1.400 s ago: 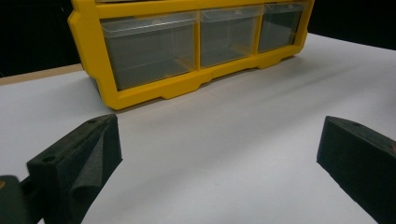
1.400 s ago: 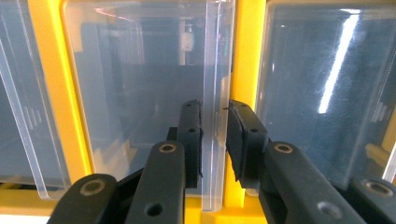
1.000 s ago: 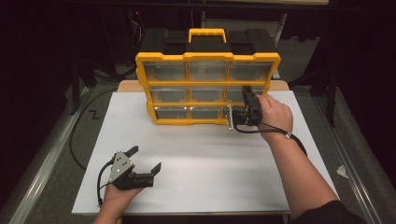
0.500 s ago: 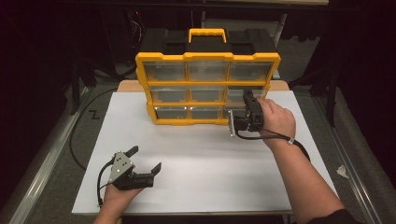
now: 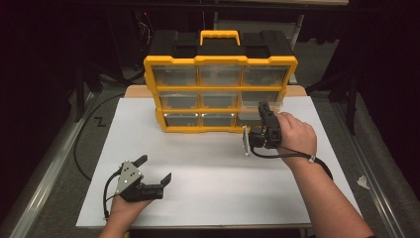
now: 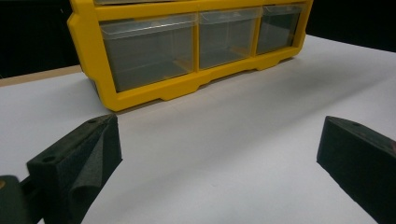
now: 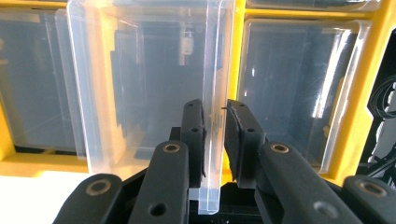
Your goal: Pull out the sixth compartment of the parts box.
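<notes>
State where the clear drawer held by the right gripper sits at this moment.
In the high view the clear drawer sits pulled partway out of the bottom-right slot of the yellow organizer, its front lip clamped in the right gripper.

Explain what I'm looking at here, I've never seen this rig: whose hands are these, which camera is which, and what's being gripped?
A person holds a two-jaw tool in each hand. The high view looks down on the white table. On it stands a yellow organizer with clear drawers. The right gripper is at the organizer's lower right; its own camera shows the jaws shut on the front lip of a clear drawer, which sticks out from the frame. The left gripper sits low near the table's front edge, jaws wide apart, holding nothing; its camera looks across the table at the bottom row of drawers.
</notes>
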`<state>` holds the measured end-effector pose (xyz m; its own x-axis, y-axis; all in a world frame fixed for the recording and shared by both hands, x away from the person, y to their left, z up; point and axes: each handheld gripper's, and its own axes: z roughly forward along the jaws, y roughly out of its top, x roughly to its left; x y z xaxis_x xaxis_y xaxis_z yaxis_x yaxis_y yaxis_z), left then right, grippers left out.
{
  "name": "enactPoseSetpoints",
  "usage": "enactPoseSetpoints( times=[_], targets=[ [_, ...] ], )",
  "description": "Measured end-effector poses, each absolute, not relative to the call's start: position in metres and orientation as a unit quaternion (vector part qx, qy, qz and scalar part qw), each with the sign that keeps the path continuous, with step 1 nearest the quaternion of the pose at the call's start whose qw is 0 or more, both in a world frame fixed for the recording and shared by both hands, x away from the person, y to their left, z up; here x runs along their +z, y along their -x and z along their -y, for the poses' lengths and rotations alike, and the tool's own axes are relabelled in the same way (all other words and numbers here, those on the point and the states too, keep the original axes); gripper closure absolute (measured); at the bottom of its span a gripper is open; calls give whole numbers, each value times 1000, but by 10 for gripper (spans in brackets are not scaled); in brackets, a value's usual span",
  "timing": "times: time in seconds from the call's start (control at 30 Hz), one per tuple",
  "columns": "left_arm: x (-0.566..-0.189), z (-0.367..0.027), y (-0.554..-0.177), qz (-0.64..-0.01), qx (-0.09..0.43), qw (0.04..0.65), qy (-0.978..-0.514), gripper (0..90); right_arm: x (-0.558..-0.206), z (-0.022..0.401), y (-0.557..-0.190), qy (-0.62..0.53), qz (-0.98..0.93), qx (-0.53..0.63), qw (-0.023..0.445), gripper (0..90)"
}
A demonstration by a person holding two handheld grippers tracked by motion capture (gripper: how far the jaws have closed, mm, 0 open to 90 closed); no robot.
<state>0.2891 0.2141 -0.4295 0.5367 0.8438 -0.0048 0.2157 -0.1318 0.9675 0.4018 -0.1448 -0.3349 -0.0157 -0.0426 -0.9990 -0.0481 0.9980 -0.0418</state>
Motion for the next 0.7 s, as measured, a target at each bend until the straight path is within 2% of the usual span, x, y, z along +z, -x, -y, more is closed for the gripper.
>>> enactPoseSetpoints(
  times=[0.7],
  targets=[
    [-429,-215,-289,-383,291,538,-693,7,-335,148,-377,39,-709,10,704,802]
  ],
)
